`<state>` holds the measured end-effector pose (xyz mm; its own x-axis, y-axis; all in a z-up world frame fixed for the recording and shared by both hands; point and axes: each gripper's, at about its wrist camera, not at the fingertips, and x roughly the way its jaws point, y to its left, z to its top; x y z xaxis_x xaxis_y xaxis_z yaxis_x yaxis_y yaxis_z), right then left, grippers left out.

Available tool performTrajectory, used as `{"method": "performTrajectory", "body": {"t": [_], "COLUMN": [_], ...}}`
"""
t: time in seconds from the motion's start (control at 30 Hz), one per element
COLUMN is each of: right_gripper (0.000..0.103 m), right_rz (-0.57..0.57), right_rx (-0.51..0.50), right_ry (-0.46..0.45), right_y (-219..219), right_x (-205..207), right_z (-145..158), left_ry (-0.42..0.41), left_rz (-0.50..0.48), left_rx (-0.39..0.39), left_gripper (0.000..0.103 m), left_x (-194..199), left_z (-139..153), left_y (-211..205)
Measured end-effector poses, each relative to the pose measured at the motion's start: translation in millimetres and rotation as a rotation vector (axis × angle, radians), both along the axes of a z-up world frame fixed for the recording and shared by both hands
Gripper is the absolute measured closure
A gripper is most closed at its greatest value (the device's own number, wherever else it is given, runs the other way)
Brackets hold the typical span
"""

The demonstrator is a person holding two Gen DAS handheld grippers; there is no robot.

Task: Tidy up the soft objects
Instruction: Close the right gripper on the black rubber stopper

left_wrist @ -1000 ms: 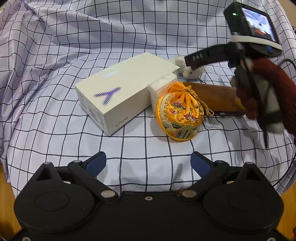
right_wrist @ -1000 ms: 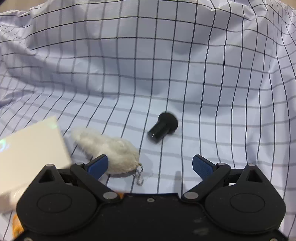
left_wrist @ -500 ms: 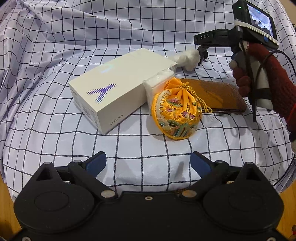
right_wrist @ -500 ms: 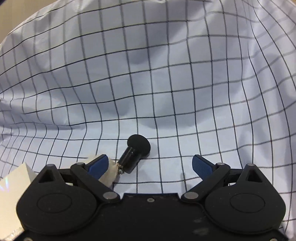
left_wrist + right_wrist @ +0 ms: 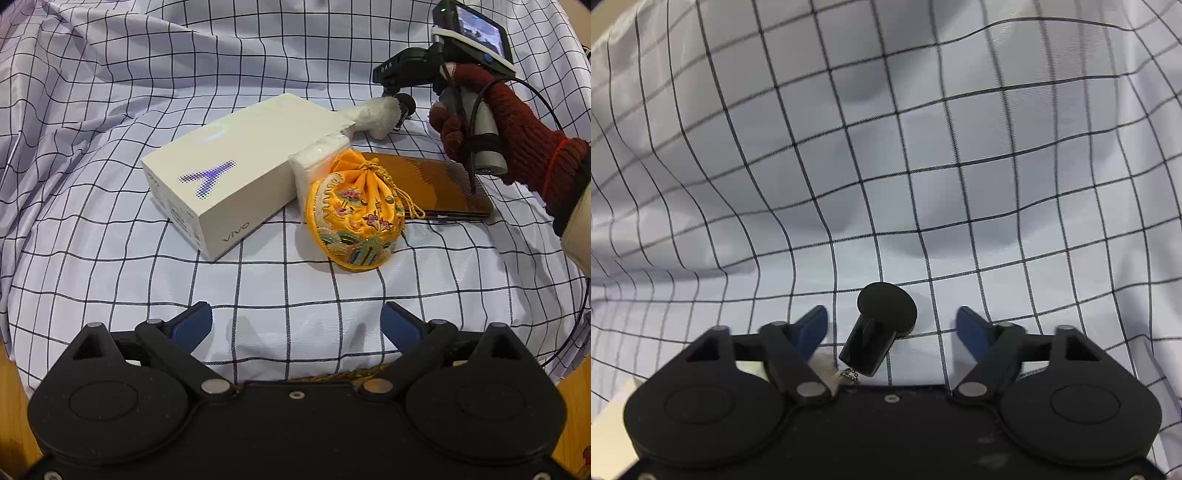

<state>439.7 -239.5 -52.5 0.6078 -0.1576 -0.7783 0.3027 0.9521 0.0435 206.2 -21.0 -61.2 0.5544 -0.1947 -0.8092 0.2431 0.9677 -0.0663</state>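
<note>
White plush keychain (image 5: 375, 115) lies at the white box's (image 5: 236, 173) one-o'clock corner, its chain joined to a black stubby cap (image 5: 877, 332). Right hand-held gripper (image 5: 892, 328) straddles the cap, jaws closing, not yet pressing. Left hand-held gripper (image 5: 295, 326) stands apart, empty. Open checked cloth (image 5: 923, 147) lies at twelve o'clock.

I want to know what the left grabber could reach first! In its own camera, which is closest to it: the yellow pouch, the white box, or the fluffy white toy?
From the left gripper:
1. Yellow pouch, just ahead, slightly right.
2. White box, ahead and left; its near corner almost ties with the pouch.
3. Fluffy white toy, far back right, behind the box.
</note>
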Motion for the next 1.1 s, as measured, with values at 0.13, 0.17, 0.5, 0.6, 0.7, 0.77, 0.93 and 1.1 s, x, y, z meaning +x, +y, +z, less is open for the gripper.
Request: {"method": "performTrajectory", "body": {"t": [0.13,0.17,0.5,0.6,0.7,0.77,0.93,1.1], "right_gripper": [0.056,0.059,0.069,0.069,0.069,0.069,0.069,0.069], "right_rz": [0.015,0.015,0.013,0.024,0.037,0.049,0.048,0.037], "right_rx": [0.03,0.03,0.001,-0.032,-0.054,-0.08,-0.077,-0.033], "right_ry": [0.041,0.043,0.01,0.005,-0.001,-0.004,-0.011,-0.029], "right_y": [0.0,-0.2,-24.3,-30.5,-34.7,-33.4,-40.4,-50.6], "right_x": [7.1,7.5,-20.8,-38.7,-53.9,-59.9,-71.0,-76.6], "right_z": [-8.8,-10.5,2.0,7.8,9.5,9.2,2.8,-5.2], "left_ry": [-0.003,-0.005,-0.058,-0.095,-0.112,-0.119,-0.143,-0.082], "left_rz": [0.002,0.001,-0.055,-0.08,-0.1,-0.121,-0.144,-0.222], "left_rx": [0.001,0.001,0.012,0.011,-0.014,-0.031,-0.004,0.034], "left_gripper": [0.008,0.008,0.008,0.008,0.009,0.009,0.009,0.014], "left_x": [0.8,0.9,9.7,20.4,37.8,54.4,102.0,147.7], "left_z": [0.5,0.9,22.0,38.2,55.2,66.2,78.9,66.1], "left_y": [0.3,0.2,-6.4,-9.3,-12.9,-17.6,-39.3,-69.0]}}
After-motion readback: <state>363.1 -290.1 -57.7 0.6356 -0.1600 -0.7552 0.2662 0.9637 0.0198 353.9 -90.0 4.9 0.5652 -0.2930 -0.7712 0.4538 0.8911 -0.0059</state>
